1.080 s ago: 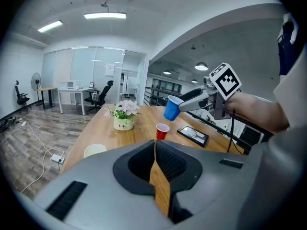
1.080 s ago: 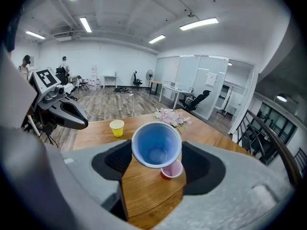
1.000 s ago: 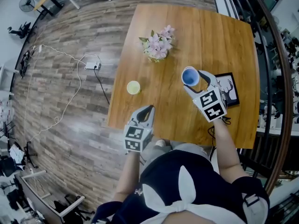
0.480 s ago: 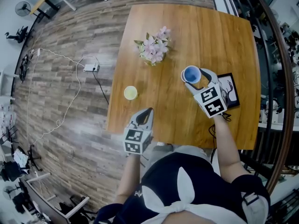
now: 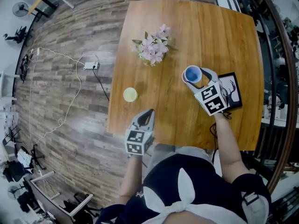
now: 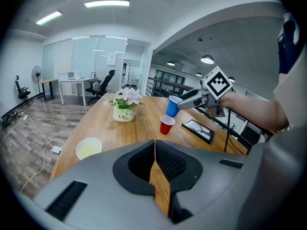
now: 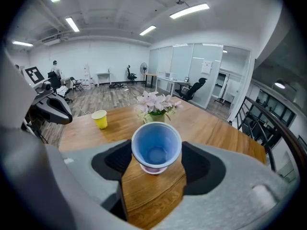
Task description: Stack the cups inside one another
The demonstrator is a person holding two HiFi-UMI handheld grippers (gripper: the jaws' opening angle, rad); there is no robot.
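Right tongs [image 5: 195,77] gripping blue cup [image 7: 156,147] by its wall, likely light, thin, crushable; left tongs [image 6: 154,147] pressed together, empty.

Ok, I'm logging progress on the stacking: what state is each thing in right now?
blue cup: gripped, tilted, over red cup, not nested.
red cup: standing upright.
yellow cup: upright, empty, apart.
right gripper: jaws shut on blue cup.
left gripper: jaws shut, empty.
flower pot: upright.
picture frame: lying flat.
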